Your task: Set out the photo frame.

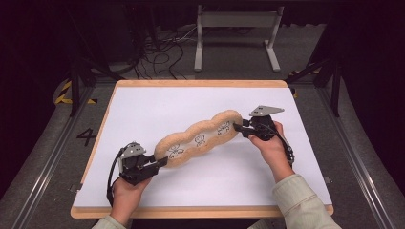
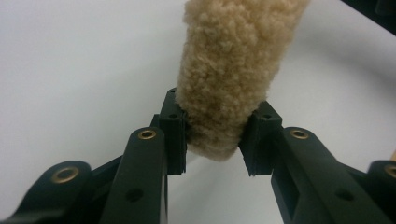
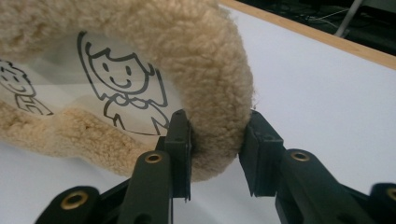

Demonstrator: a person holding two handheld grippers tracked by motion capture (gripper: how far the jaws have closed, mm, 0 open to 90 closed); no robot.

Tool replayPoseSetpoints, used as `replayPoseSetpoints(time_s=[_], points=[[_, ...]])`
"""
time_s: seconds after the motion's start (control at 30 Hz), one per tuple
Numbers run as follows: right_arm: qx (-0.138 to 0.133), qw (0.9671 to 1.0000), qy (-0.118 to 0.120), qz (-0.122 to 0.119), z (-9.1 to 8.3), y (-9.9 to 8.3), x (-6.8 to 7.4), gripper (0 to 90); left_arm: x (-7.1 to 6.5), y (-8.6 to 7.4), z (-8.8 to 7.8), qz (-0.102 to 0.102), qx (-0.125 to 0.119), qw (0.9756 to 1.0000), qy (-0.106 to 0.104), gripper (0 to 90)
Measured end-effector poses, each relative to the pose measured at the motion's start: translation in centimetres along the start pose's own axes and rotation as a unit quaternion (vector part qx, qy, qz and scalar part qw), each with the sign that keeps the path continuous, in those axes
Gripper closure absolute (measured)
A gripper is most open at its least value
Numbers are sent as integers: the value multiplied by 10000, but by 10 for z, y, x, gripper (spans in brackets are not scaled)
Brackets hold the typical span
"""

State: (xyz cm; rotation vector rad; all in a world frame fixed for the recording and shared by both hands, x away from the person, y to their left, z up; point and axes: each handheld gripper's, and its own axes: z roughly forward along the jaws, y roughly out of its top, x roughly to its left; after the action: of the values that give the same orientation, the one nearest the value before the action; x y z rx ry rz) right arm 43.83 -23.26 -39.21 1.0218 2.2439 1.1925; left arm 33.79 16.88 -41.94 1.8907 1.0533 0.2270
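Observation:
A long tan fleecy plush piece (image 1: 198,138) with a lobed outline and pale panels of cartoon drawings stretches slantwise over the white table top (image 1: 191,100). My left gripper (image 1: 160,162) is shut on its near-left end, and in the left gripper view both pads press the fleece end (image 2: 229,70) inside my left gripper (image 2: 217,135). My right gripper (image 1: 239,128) is shut on the far-right end. In the right gripper view my right gripper (image 3: 218,149) pinches the fleece rim (image 3: 210,70) beside a drawn smiling figure (image 3: 121,88).
The white sheet lies on a wooden board whose edge (image 1: 200,211) runs along the front. Behind the table stand a grey metal frame (image 1: 236,33) and loose cables (image 1: 162,52) on the floor. A painted 4 (image 1: 87,137) marks the floor at left.

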Motion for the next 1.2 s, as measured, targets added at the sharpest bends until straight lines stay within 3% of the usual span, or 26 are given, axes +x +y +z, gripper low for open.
replayPoseSetpoints(time_s=[0.37,0.53,0.73,1.03,1.2], points=[[-233,9994,-256,-58,-32,-9,14,648,18,21,12,-148,-179,9997,120,663],[-239,9989,-403,-62,-42,-16,19,644,22,32,20,-76,-217,9997,97,643],[-204,9986,-483,65,-47,-27,21,643,25,41,31,-76,-145,9999,53,609],[-177,9987,-450,188,-53,-36,26,637,33,42,38,-193,-174,9996,-81,585],[-55,9986,-464,245,-50,-43,28,635,37,41,45,-206,-68,9997,-115,578]])
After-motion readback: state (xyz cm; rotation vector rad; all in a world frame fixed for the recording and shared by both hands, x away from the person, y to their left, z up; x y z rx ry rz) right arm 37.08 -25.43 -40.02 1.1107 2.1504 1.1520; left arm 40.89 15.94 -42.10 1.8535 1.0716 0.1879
